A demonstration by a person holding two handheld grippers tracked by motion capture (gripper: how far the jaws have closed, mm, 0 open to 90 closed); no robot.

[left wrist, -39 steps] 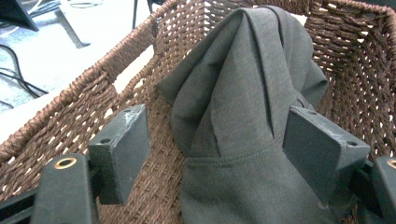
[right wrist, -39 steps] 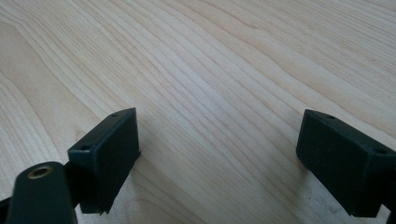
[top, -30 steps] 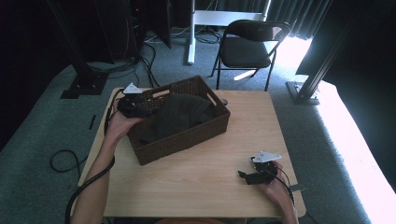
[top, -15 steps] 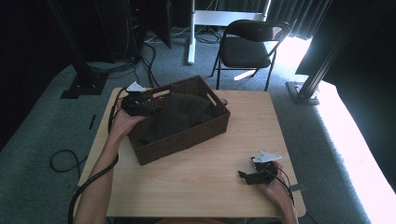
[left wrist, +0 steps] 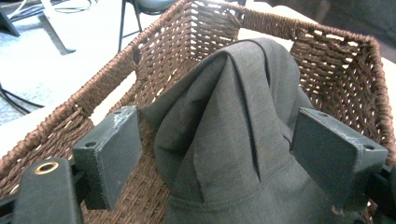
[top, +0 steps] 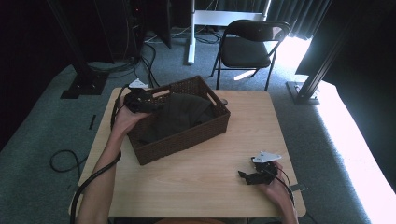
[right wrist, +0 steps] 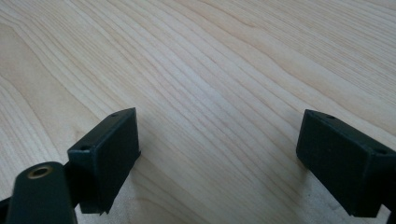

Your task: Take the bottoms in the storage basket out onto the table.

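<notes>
Left gripper (left wrist: 217, 154): jaws spread wide around grey cloth (left wrist: 233, 140) in wicker basket (left wrist: 345, 70); contact unclear.
Right gripper (right wrist: 217, 158): spread wide, holding nothing, above the table (right wrist: 210, 70).

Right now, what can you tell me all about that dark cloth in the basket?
The dark grey cloth looks soft and matte, with a stitched hem near the bottom of the left gripper view. It sits bunched in folds inside the brown woven basket, rising toward its rim. The left tool is open, one jaw on each side of a raised fold.
</notes>
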